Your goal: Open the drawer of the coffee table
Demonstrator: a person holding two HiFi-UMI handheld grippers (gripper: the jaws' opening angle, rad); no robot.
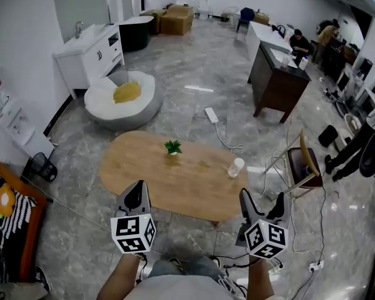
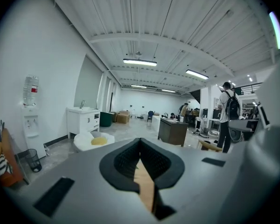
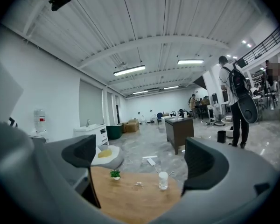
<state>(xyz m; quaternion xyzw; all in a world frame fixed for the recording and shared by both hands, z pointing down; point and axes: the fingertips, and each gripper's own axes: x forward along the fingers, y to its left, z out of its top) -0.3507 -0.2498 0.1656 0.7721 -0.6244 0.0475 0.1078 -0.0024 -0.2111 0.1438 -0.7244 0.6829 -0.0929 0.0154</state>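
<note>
An oval wooden coffee table [image 1: 175,183] stands on the marble floor in front of me. On it are a small green plant [image 1: 172,147] and a clear cup [image 1: 236,167]. No drawer shows in any view. My left gripper [image 1: 137,190] is held above the table's near left edge, shut with nothing in it; its own view shows the jaws [image 2: 140,155] closed to a sliver. My right gripper [image 1: 262,199] hangs open and holds nothing, near the table's right edge. Between its jaws [image 3: 142,155] I see the table [image 3: 130,202], plant [image 3: 115,174] and cup [image 3: 163,180].
A white beanbag [image 1: 122,99] lies beyond the table on the left, and a dark desk [image 1: 276,80] at the back right. A wooden chair [image 1: 303,164] and cables crowd the right side. A power strip [image 1: 211,114] lies on the floor. A person [image 3: 235,101] stands far right.
</note>
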